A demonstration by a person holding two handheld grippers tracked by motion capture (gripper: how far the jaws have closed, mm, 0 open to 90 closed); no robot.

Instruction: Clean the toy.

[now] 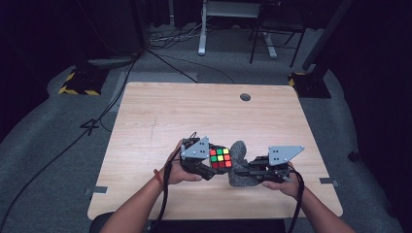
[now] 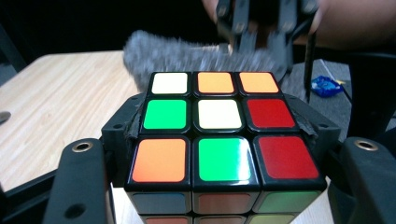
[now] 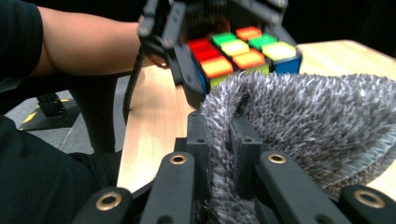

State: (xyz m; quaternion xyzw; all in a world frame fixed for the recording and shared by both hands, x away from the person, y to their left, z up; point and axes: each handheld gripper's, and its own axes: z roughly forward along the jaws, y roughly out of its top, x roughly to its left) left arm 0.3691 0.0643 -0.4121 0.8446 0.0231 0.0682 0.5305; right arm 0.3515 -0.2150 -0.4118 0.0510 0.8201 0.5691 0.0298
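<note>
A scrambled puzzle cube (image 1: 220, 158) with red, green, yellow and orange tiles is clamped between the jaws of my left gripper (image 1: 210, 164), a little above the wooden table (image 1: 160, 121). In the left gripper view the cube (image 2: 219, 135) sits squarely between both black jaws. My right gripper (image 1: 241, 171) is shut on a fold of a shaggy grey cloth (image 1: 239, 162), which lies against the cube's right side. In the right gripper view the grey cloth (image 3: 308, 116) bunches between the jaws, with the cube (image 3: 243, 53) and the left gripper just beyond it.
A round cable hole (image 1: 245, 97) sits near the table's far edge. Beyond the table are desk legs (image 1: 202, 29), floor cables and yellow-black striped bases (image 1: 77, 87). A blue wrapper (image 2: 327, 86) lies on the floor to the right.
</note>
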